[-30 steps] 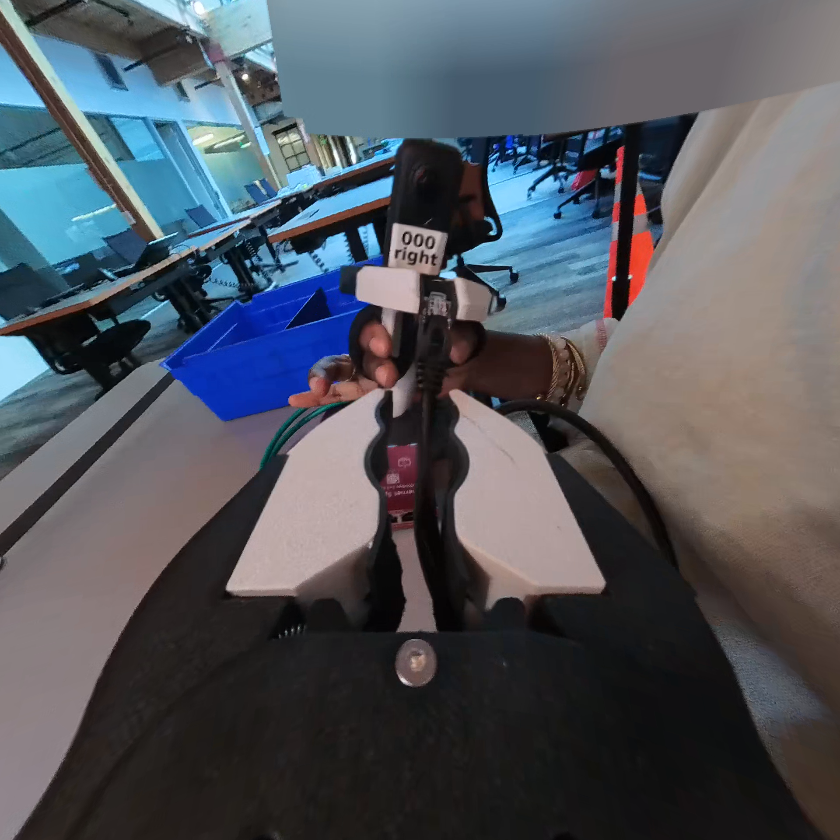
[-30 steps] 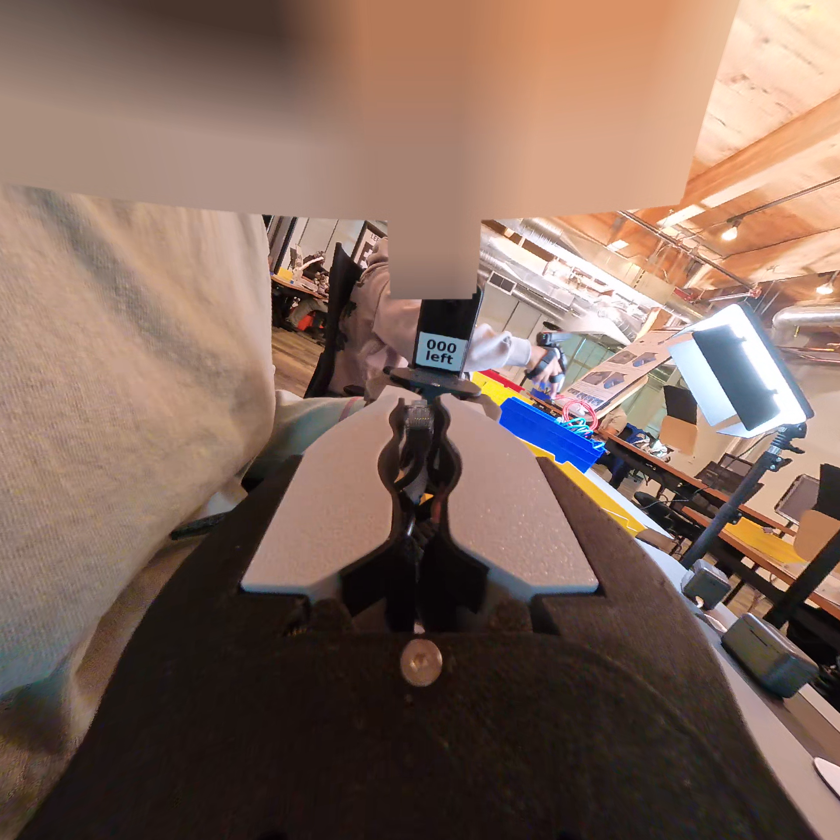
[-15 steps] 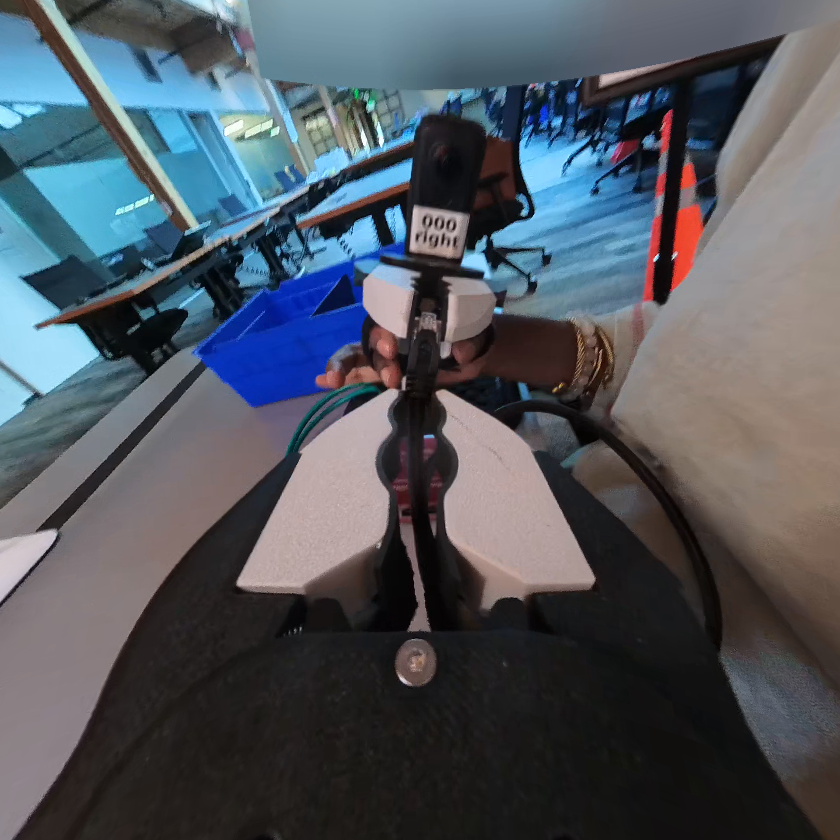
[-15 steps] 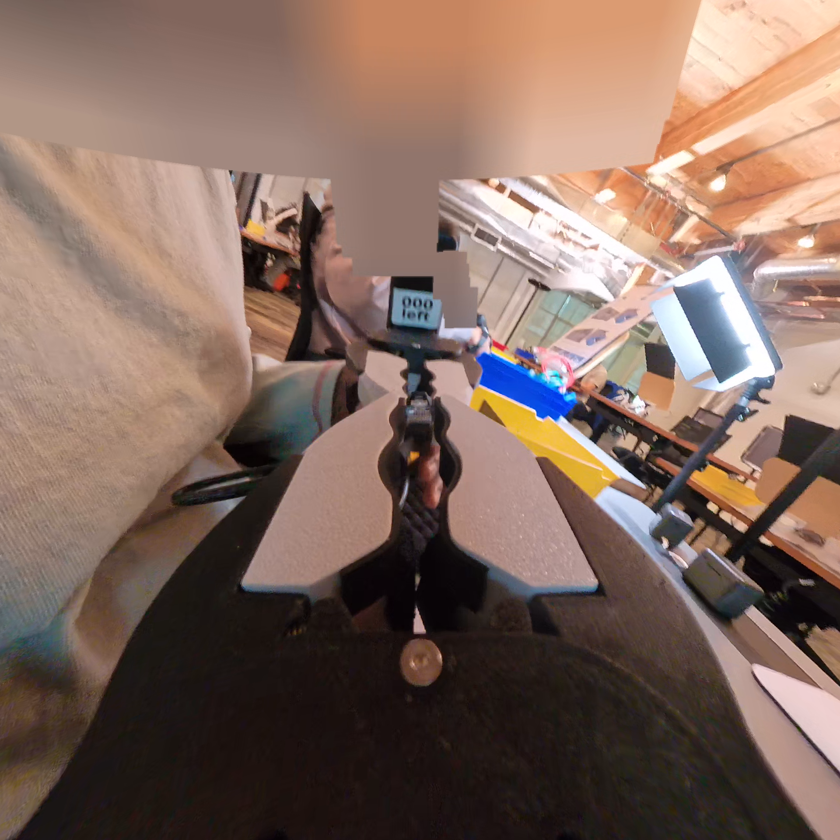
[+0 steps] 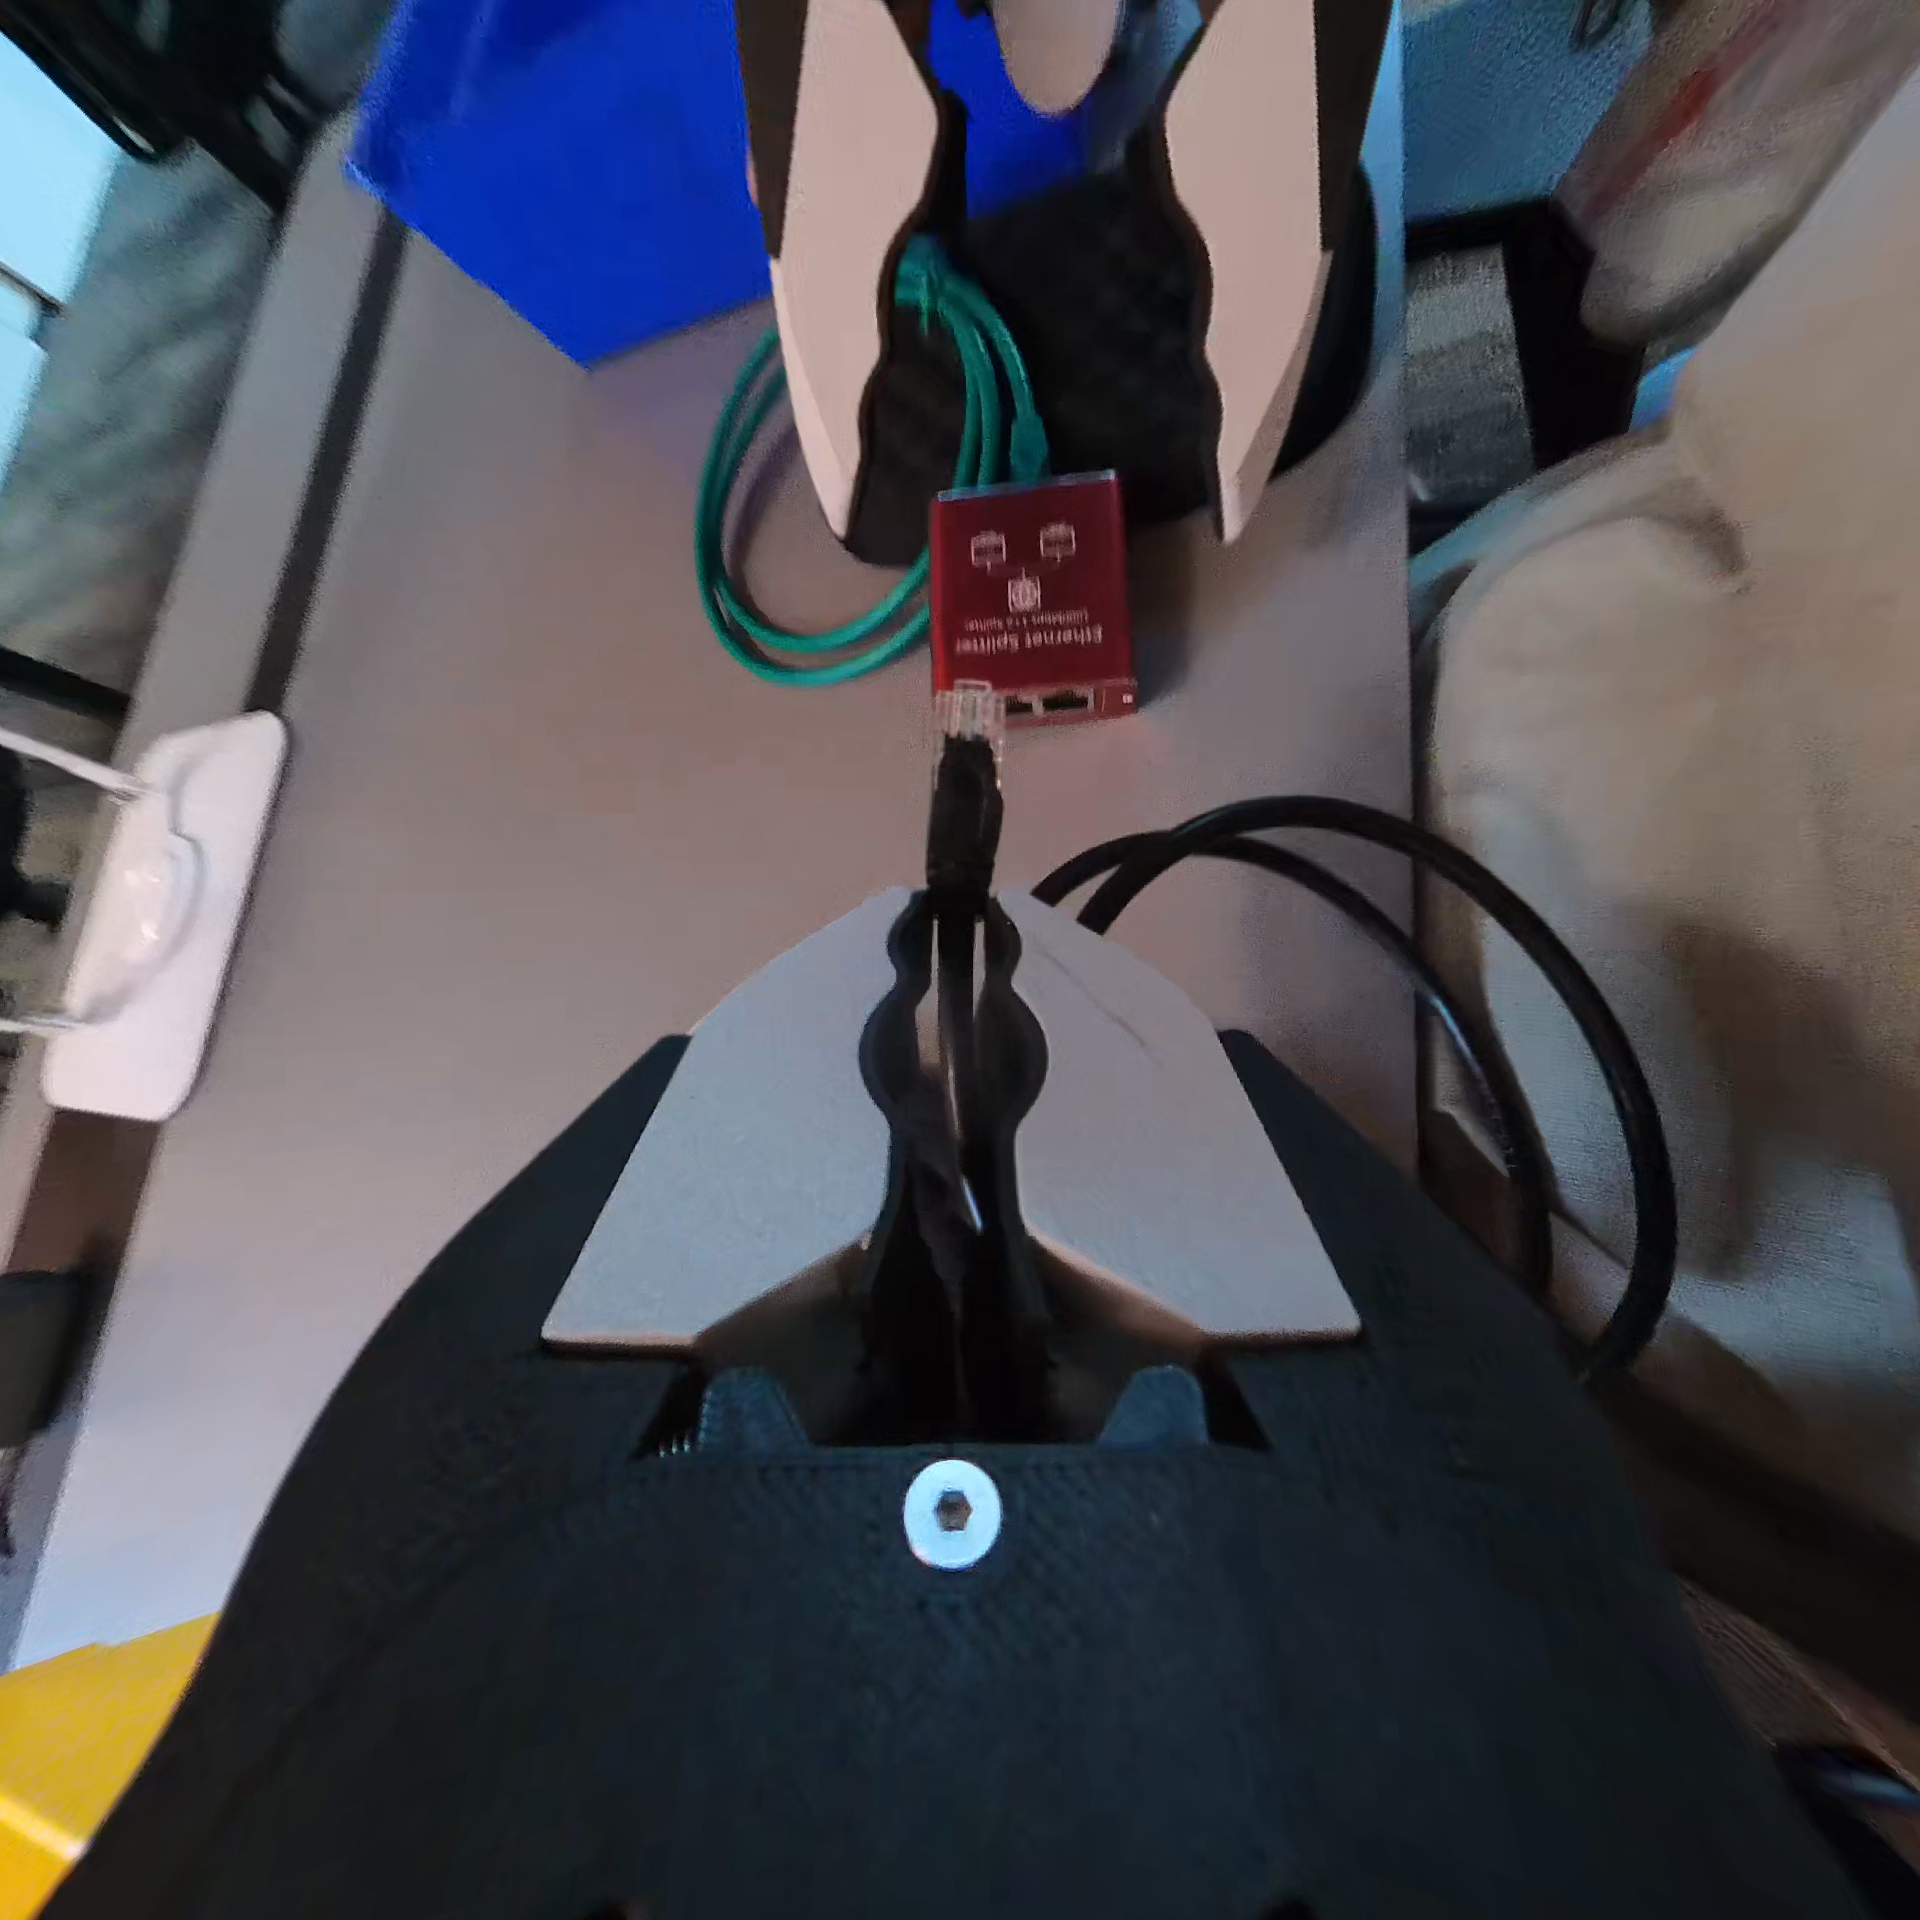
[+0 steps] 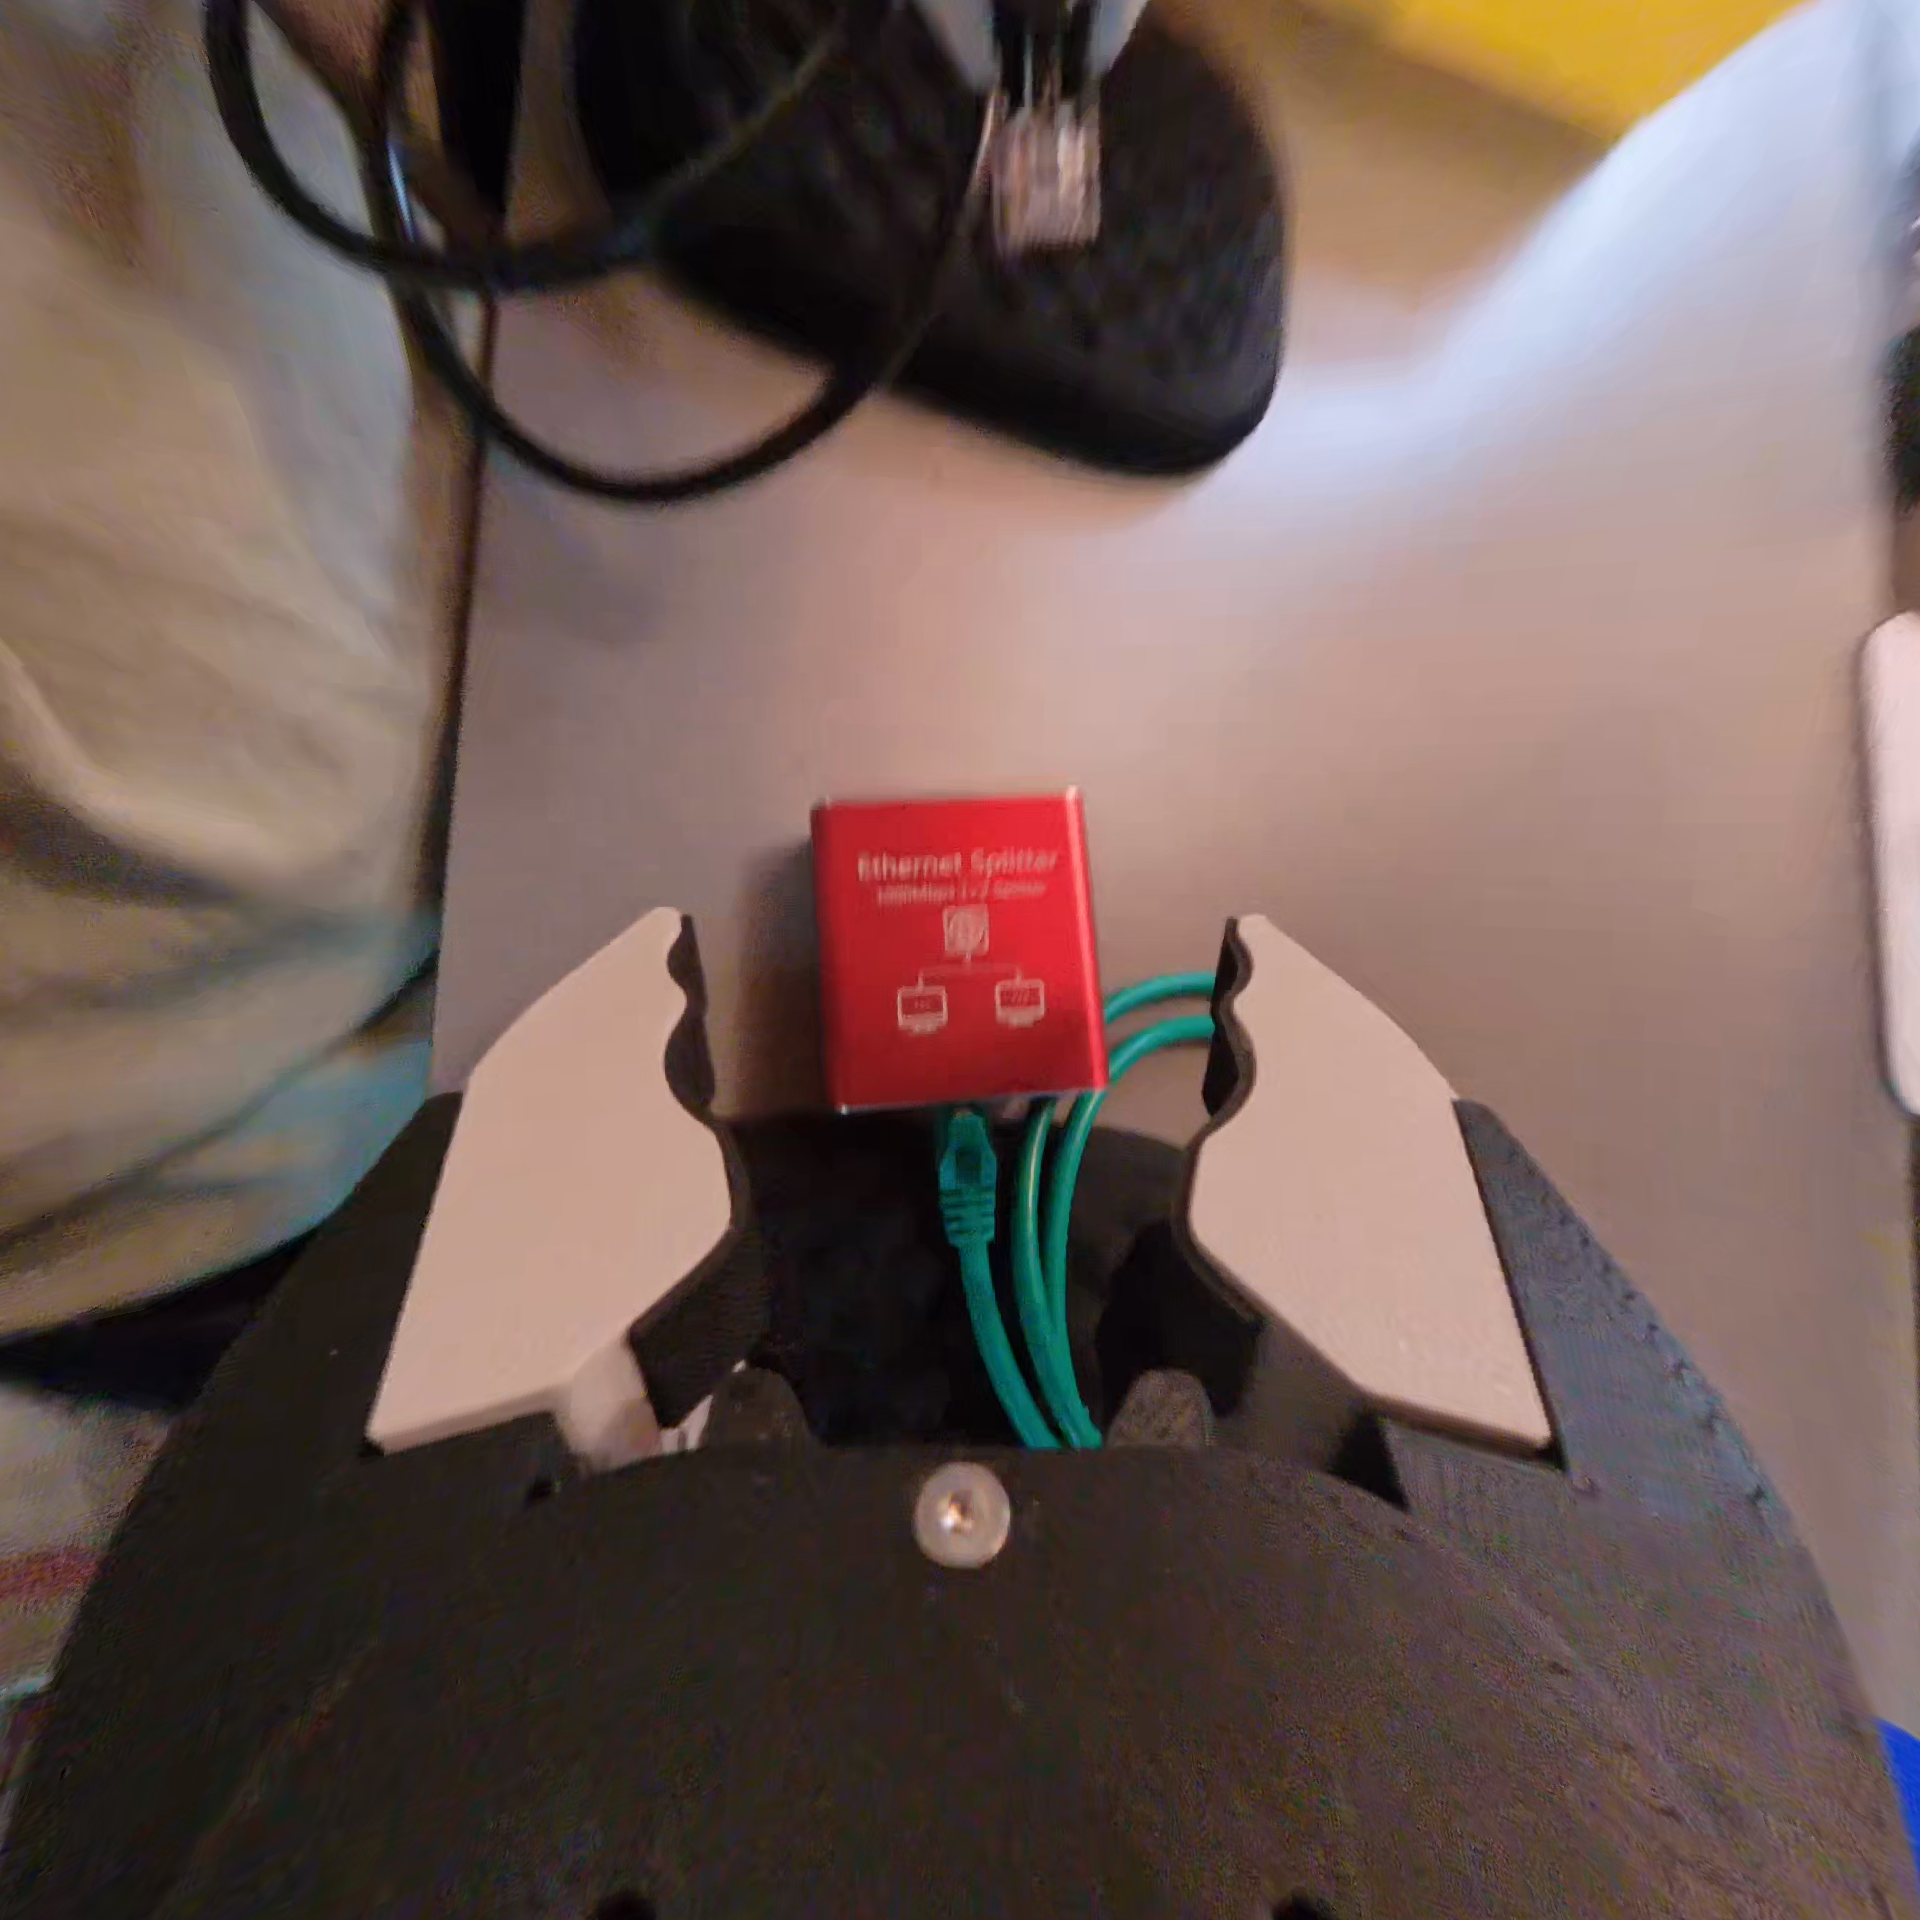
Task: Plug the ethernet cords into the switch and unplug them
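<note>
A small red switch [image 5: 1029,592] lies flat on the grey table [image 5: 520,831]. My left gripper [image 5: 964,899] is shut on a black ethernet cord [image 5: 1455,883]. The cord's clear plug [image 5: 966,717] sits at the edge of the switch's near left port. A green ethernet cord [image 5: 748,582] runs to the switch's far side. My right gripper [image 6: 956,925] is open, its fingers on either side of the switch [image 6: 956,956]. The green plug [image 6: 966,1174] lies between its jaws at the switch's port. The left gripper's black plug [image 6: 1039,177] shows blurred at the top of the right wrist view.
A blue bin [image 5: 582,177] stands behind the switch. A white object [image 5: 156,925] lies at the table's left edge, and a yellow corner [image 5: 62,1766] shows at the lower left. A person's beige clothing [image 5: 1714,727] borders the table on the right.
Both grippers have tilted down from facing each other in the air to the table. The right gripper has opened around the switch. The left gripper has brought the black plug to the switch.
</note>
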